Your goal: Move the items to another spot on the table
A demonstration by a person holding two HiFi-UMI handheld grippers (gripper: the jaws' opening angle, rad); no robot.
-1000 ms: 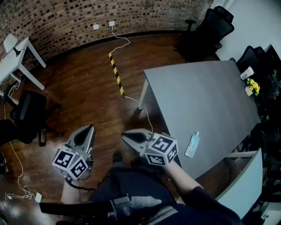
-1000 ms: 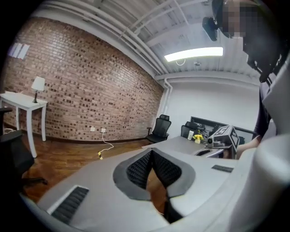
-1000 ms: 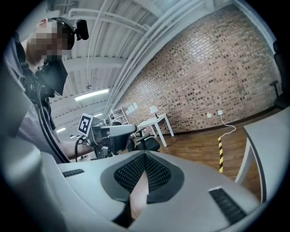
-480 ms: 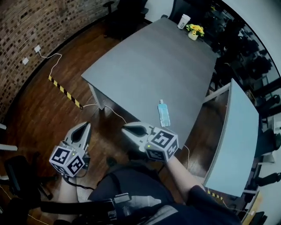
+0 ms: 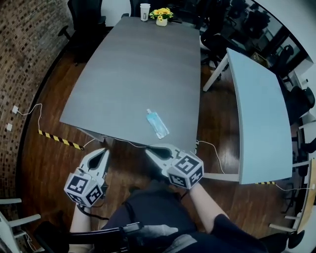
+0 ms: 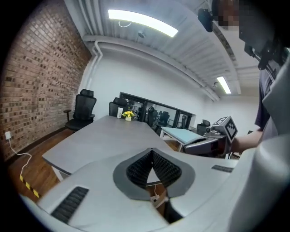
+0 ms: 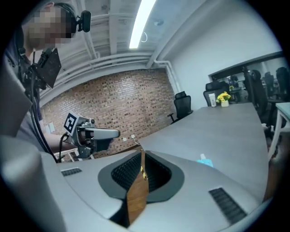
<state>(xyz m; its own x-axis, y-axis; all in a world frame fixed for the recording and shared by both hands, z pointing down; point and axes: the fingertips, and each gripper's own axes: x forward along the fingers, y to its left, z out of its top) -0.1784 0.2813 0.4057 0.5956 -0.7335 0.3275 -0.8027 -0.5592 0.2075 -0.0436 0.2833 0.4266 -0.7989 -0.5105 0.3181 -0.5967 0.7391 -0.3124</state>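
Left tool (image 5: 102, 153): jaws fully together, tips meeting, nothing between them. Right tool (image 5: 149, 149): jaws have just been opening and stand at a narrow slit. Only wooden floor (image 5: 54, 163) shows through it, and nothing is held. Both tools hover off the near edge of the grey surface (image 5: 133, 74).

The blue bottle (image 5: 158, 124) lies flat on the surface near that edge, just beyond the right tool. The head view shows it whole. The right gripper view shows only its top end above the tool body, and in the left gripper view the tool body covers it. A cup (image 5: 144, 12) and yellow flowers (image 5: 162, 15) stand at the far end, too small for detail.
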